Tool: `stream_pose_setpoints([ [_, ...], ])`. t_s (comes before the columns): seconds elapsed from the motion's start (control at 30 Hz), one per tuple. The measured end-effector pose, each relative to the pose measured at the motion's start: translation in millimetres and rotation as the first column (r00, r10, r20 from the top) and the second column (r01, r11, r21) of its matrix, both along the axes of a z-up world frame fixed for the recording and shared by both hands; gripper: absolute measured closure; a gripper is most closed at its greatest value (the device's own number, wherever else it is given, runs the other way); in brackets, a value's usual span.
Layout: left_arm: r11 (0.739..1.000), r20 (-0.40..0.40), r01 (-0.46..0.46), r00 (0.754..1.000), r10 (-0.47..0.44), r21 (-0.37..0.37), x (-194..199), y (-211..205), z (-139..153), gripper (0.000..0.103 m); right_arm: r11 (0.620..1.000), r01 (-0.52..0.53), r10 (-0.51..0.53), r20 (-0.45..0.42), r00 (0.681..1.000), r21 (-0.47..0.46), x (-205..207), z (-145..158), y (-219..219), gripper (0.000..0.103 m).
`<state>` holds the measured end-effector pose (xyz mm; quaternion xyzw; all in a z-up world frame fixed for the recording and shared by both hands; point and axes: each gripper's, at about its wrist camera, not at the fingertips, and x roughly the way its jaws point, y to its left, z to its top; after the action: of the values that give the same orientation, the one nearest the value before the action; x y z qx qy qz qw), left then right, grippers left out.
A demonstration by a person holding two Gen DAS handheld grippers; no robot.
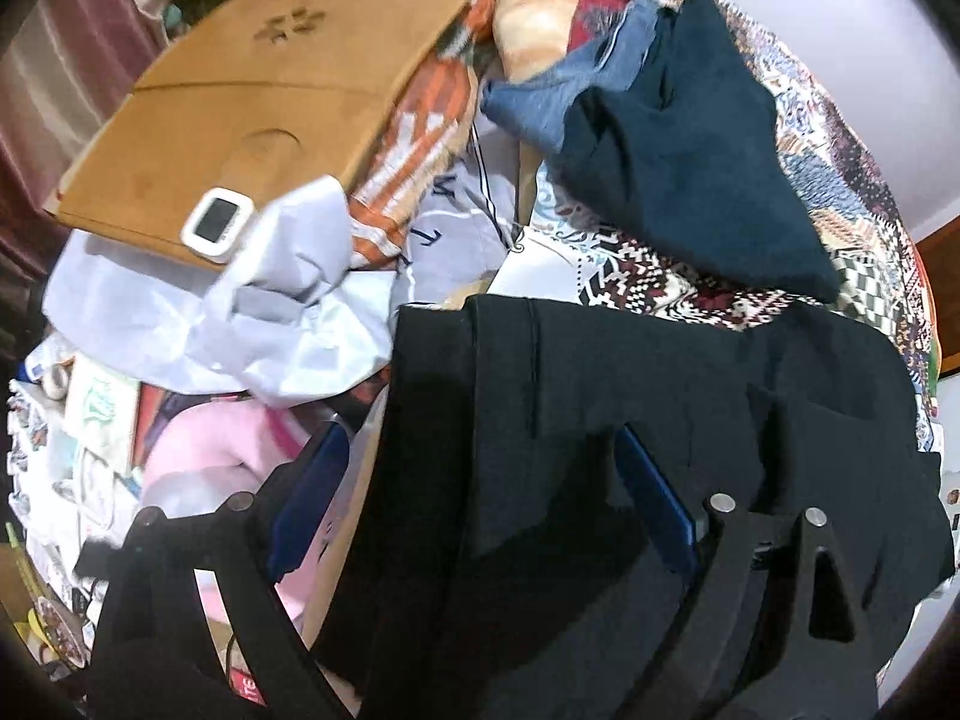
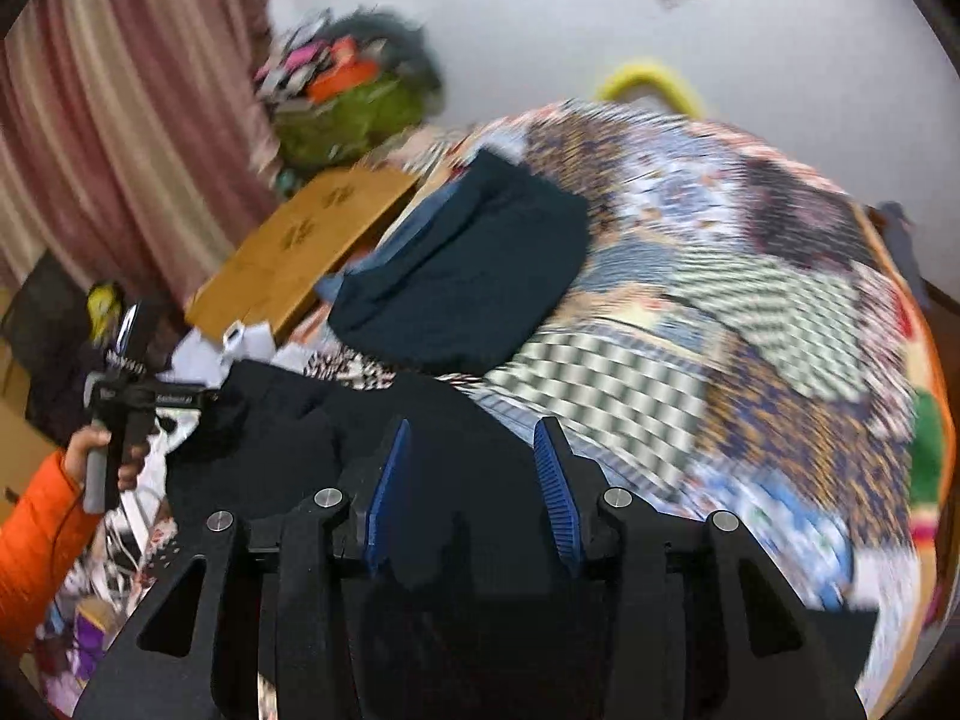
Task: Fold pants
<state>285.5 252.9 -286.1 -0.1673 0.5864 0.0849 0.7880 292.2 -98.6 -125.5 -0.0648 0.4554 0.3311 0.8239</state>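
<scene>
Black pants (image 1: 660, 420) lie on a patterned quilt, waistband toward the far side. My left gripper (image 1: 480, 450) is open, its blue pads (image 1: 654, 504) spread wide over the left part of the pants, the left pad hanging past the pants' edge. In the right wrist view the same black pants (image 2: 456, 420) lie under my right gripper (image 2: 474, 468), which is open with blue pads (image 2: 555, 492) apart above the fabric. The left gripper (image 2: 198, 396) shows at the far left, held by a hand in an orange sleeve.
A folded dark teal garment (image 1: 690, 138) on blue jeans lies further back on the quilt (image 2: 750, 300). A brown cardboard box (image 1: 258, 102) with a white timer (image 1: 216, 225), a pale grey shirt (image 1: 252, 324) and pink cloth lie at the left. Pink curtains hang behind.
</scene>
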Motion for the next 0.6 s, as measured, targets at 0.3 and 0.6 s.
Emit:
stream_pose_setpoints([
  [0.3, 0.996, 0.1, 0.086, 0.992, -0.084, -0.022, 5, -14, 3, 0.061, 0.954, -0.222, 0.194, -0.146, 0.97, -0.201, 46, -80, 101, 0.064],
  [0.6, 0.96, 0.109, 0.101, 0.985, -0.134, 0.263, 10, -9, 13, 0.085, 0.913, -0.283, 0.262, -0.109, 0.959, -0.295, 36, -110, 132, 0.102],
])
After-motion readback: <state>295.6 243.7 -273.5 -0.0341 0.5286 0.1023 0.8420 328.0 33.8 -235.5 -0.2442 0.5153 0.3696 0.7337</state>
